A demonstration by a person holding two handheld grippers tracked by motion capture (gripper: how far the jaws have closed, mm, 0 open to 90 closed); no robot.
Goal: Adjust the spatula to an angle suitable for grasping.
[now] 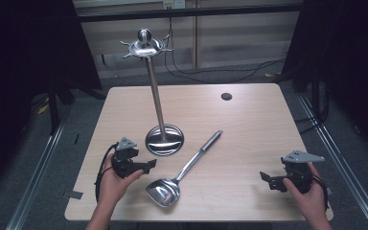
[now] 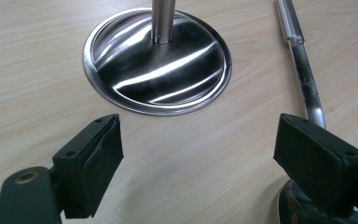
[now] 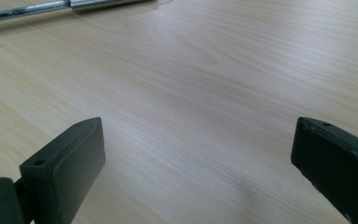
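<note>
Left gripper (image 1: 149, 164) jaws spread, empty; spatula (image 1: 182, 170) just right of them. Right gripper (image 1: 265, 178) likewise spread. Steel: stiff, slippery; grip handle mid-shaft.

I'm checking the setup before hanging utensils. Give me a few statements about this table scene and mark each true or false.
1. The spatula lies flat on the table. True.
2. The spatula hangs from the rack. False: it lies on the table beside the rack's base.
3. The left gripper is open with nothing between its jaws. True.
4. The right gripper holds the spatula handle. False: it is open over bare table.
5. The rack stands upright. True.
</note>
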